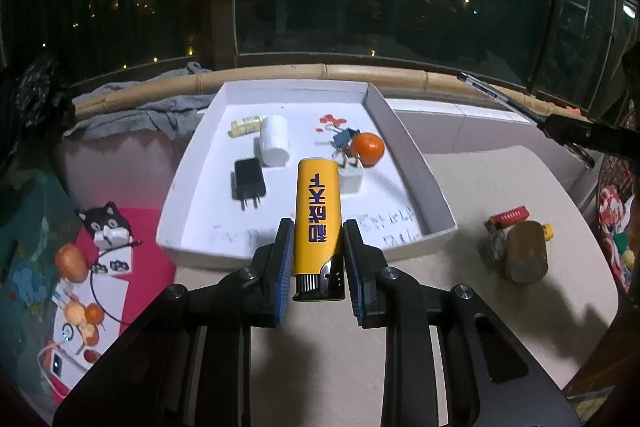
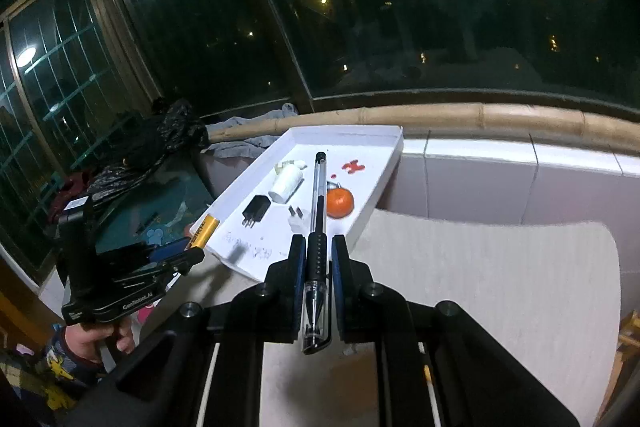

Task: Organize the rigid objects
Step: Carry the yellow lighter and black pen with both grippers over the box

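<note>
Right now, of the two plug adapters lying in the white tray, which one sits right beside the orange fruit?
The white plug adapter, just in front of the orange fruit on the tray's right side. The black plug adapter lies apart, further left beside the white cylinder.

the left gripper (image 1: 313, 231) clamped a yellow lighter (image 1: 318, 217) between its blue pads, metal head toward the camera. beyond it lay a white tray (image 1: 404, 147) holding a black charger (image 1: 249, 181), a white cylinder (image 1: 274, 140) and an orange fruit (image 1: 369, 149).
</note>
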